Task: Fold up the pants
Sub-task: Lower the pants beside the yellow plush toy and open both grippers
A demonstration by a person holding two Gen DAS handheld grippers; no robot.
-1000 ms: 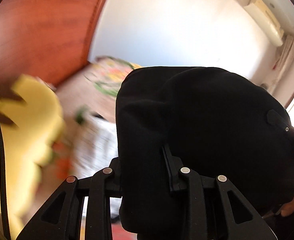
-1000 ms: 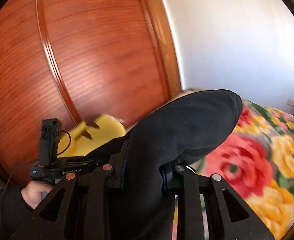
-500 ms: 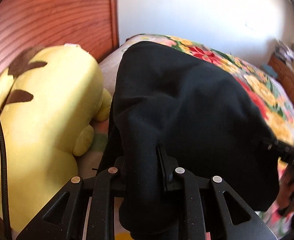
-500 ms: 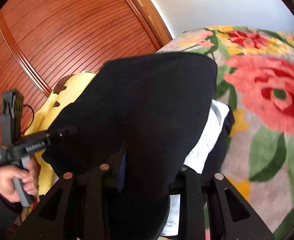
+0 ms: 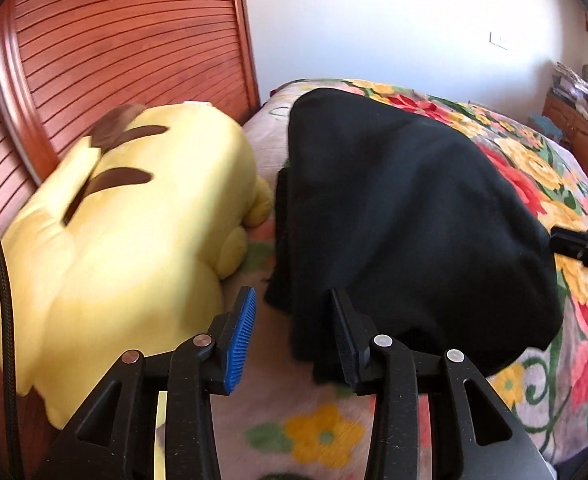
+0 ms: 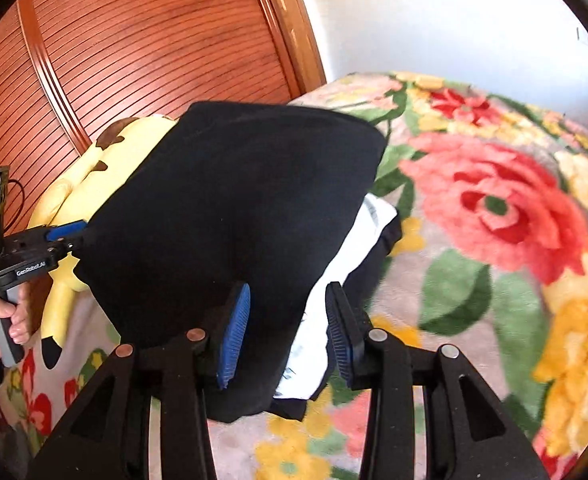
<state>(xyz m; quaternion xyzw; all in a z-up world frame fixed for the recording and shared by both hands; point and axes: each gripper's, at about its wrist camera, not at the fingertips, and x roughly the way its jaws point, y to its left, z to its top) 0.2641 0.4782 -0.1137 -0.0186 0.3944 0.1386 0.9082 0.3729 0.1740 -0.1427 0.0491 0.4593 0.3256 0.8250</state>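
Pants (image 5: 406, 216), black and folded over, lie on the flowered bed (image 5: 534, 160) beside a yellow plush toy (image 5: 134, 216). Left tool (image 5: 292, 320) and right tool (image 6: 288, 312) have just been opening at the near hem, jaws parted, pads off the cloth. The bundle's long axis runs away from both, neither plainly nearer.

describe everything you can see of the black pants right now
The black pants look like soft, thick, matte fabric, folded over into a rounded bundle lying on the floral blanket. A white patch, perhaps a label or lining, shows at the fold's right edge. The yellow plush toy sits beside them. Both grippers' jaws have just been opening, pads off the cloth.
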